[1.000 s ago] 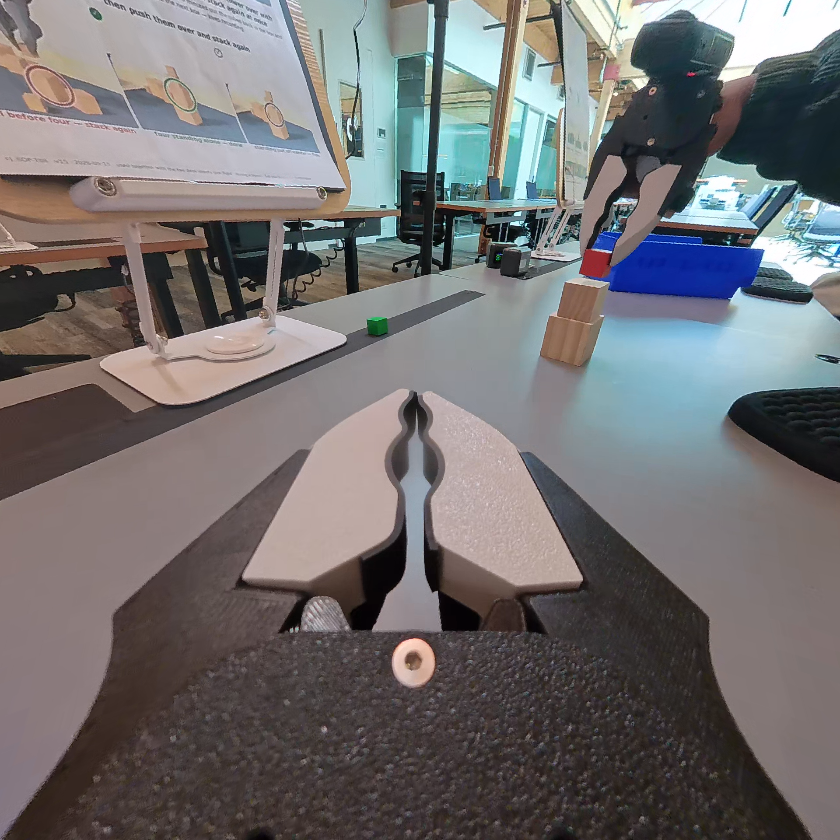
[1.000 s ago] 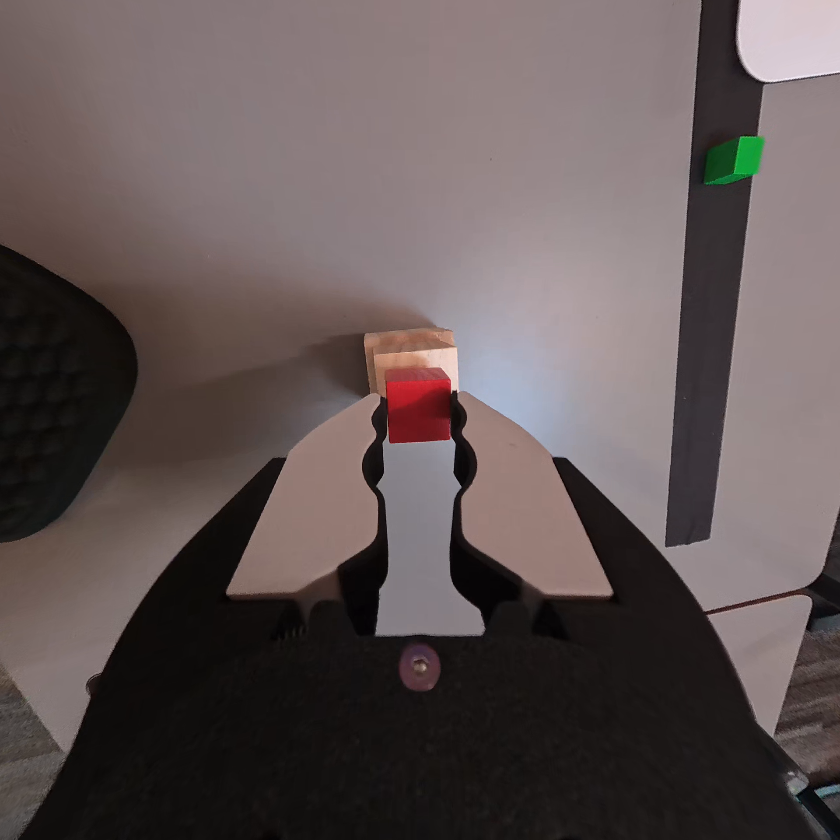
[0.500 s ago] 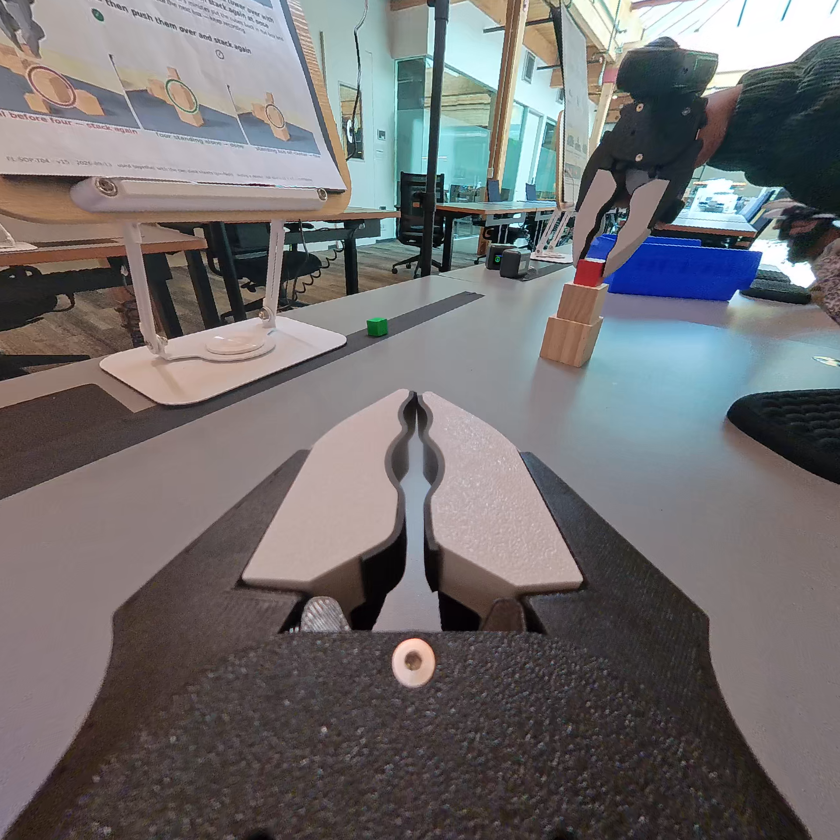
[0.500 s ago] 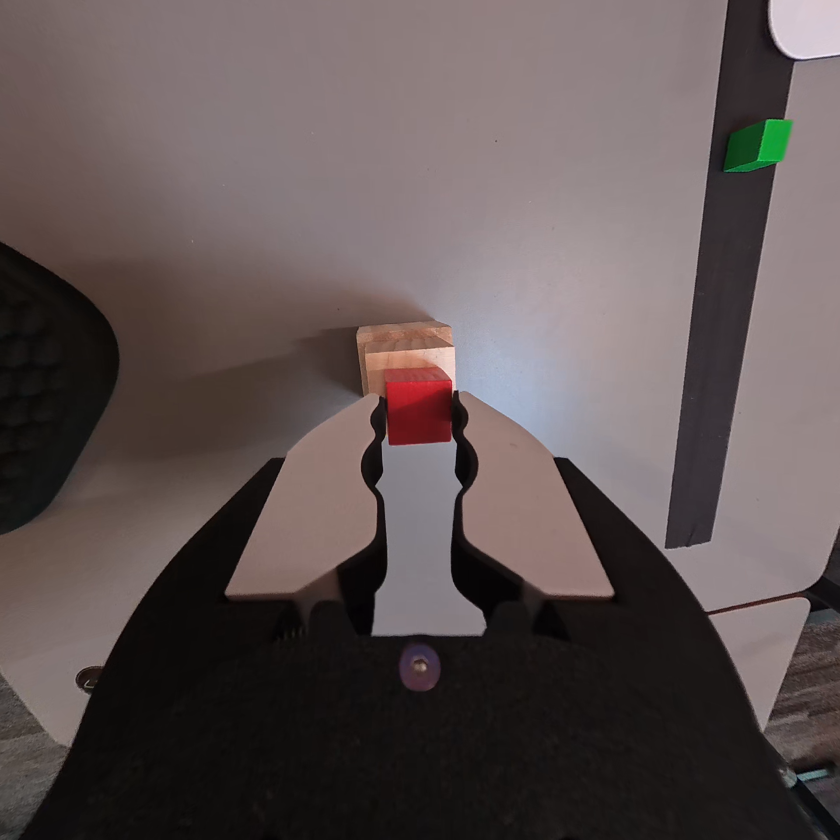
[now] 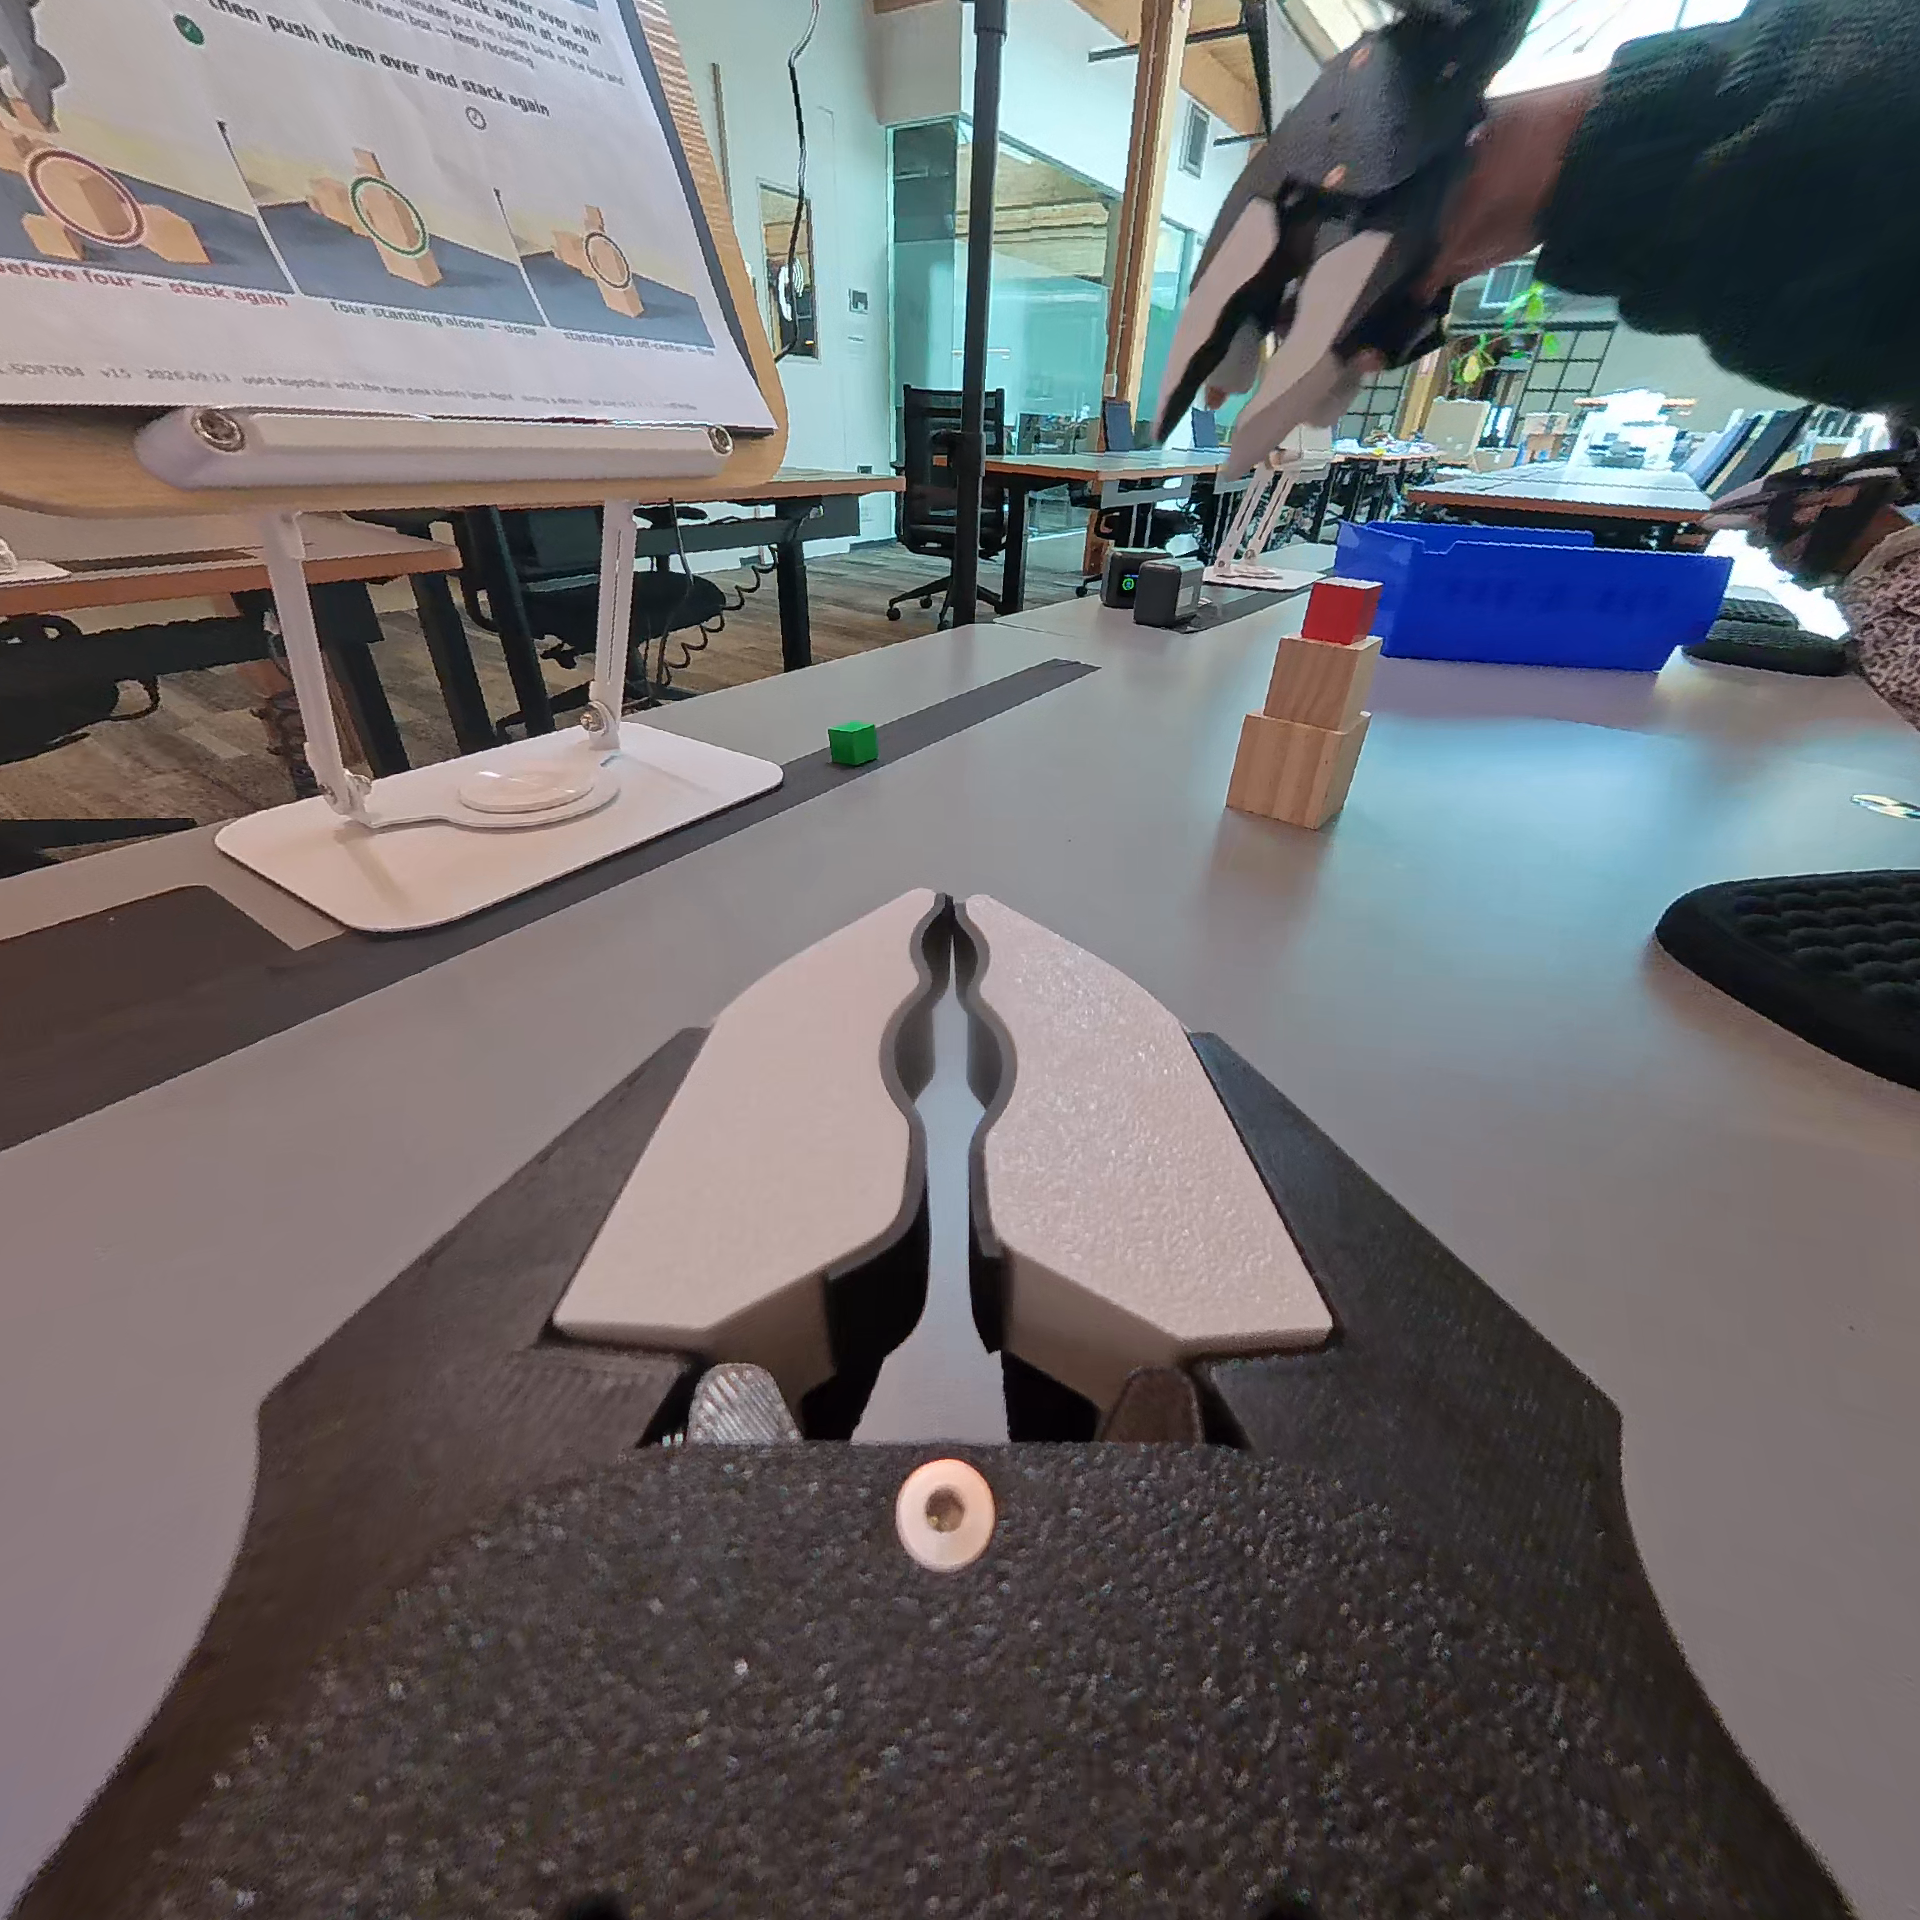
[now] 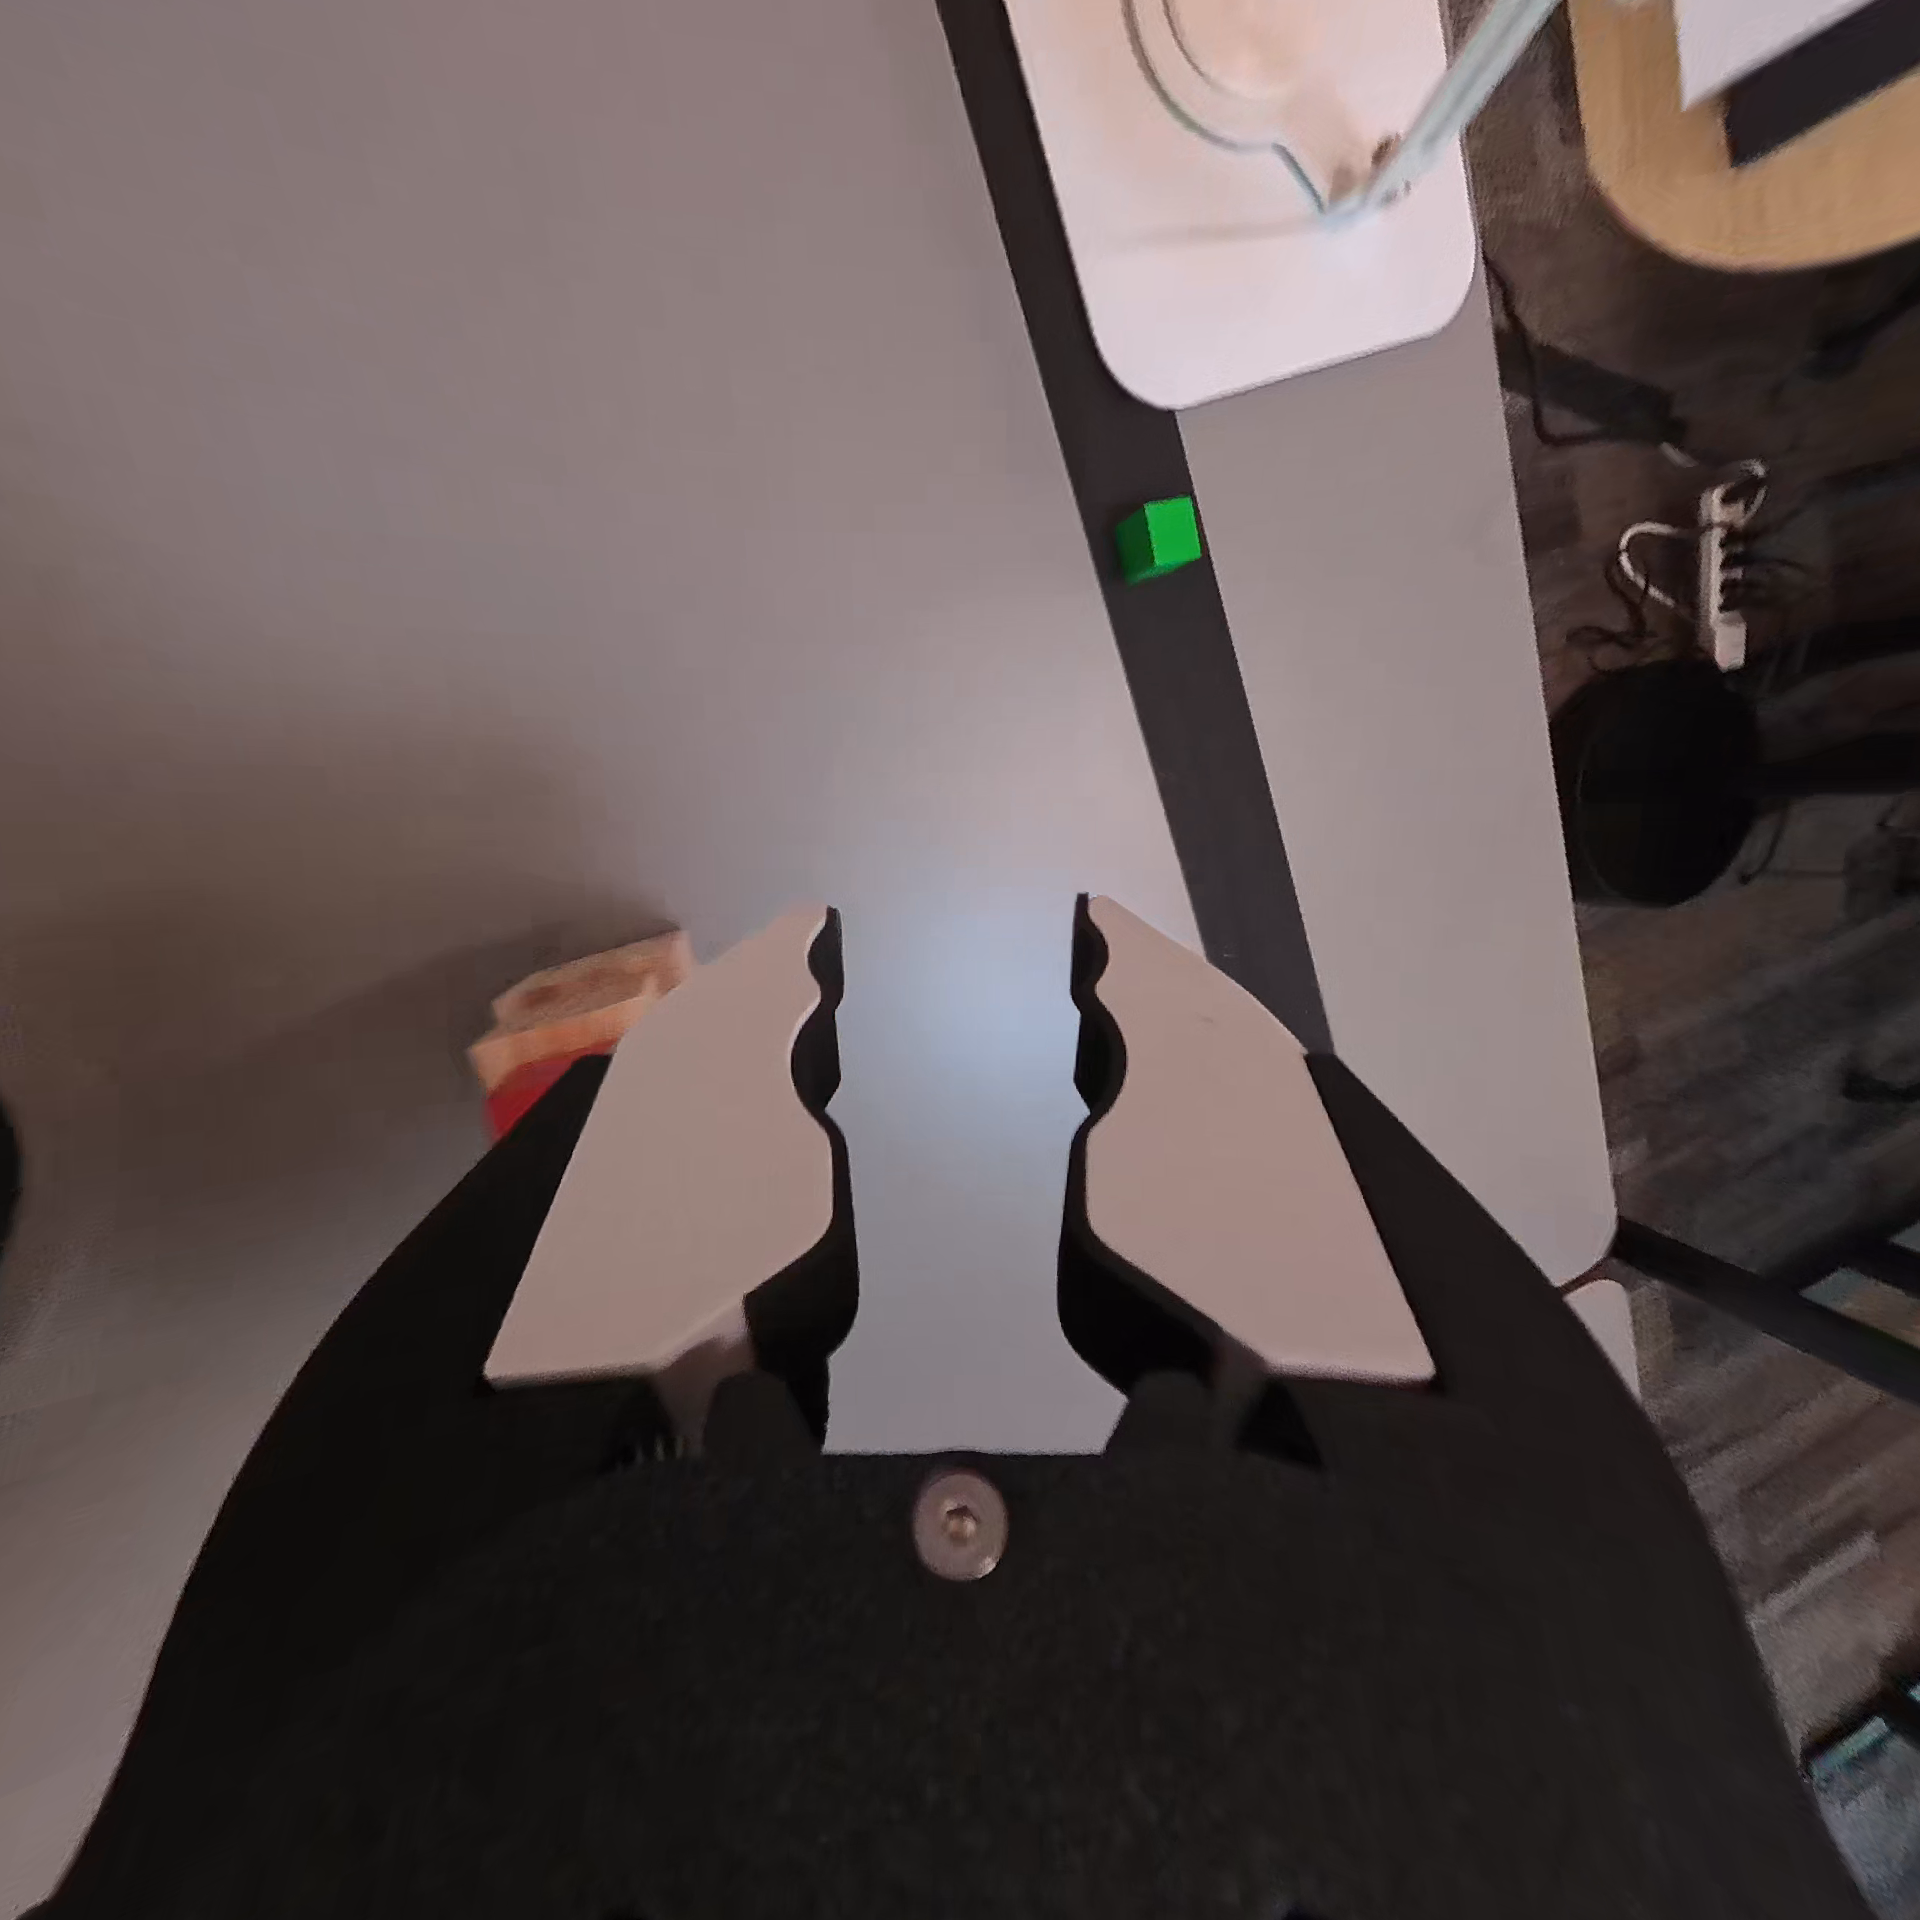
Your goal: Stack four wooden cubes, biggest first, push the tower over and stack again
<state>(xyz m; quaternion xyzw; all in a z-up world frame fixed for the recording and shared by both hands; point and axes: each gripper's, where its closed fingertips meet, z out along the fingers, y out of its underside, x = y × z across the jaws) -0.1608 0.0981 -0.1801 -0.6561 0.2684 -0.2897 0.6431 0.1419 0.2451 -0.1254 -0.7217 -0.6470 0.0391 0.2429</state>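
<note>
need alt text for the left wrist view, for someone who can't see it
A closed, empty left gripper rests low over a grey table, while the open, empty right gripper hangs in the air above a stack of two wooden blocks topped by a red cube. A small green cube sits on a dark strip by a white document stand.
</note>
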